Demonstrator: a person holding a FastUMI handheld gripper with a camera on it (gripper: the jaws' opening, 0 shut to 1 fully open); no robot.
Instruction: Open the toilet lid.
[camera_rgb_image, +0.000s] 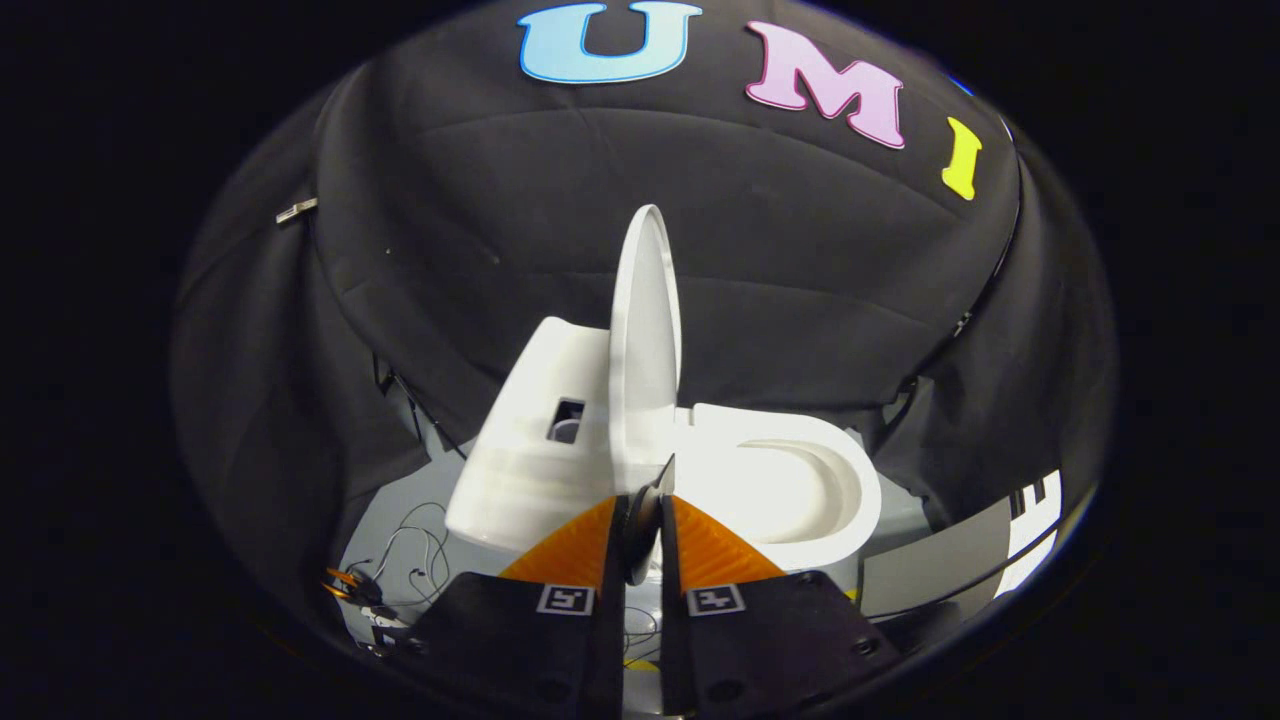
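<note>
A small white toilet (530, 440) stands on a grey base just beyond my fingers. Its lid (645, 320) is raised and stands nearly upright, seen almost edge-on, next to the boxy back part. To the right of the lid the seat and bowl (800, 480) lie uncovered. My gripper (652, 495) is low in front of the toilet's side, its fingers shut together with only a thin slit between them. Their tips reach up to the foot of the lid near the hinge, and I cannot tell whether they touch it. Nothing is held.
Thin wires (425, 550) and a small orange-tipped part (345, 585) lie on the grey floor (400, 505) left of the toilet. A white board with black marks (1035, 525) leans at the right. Black cloth walls close in behind and on both sides.
</note>
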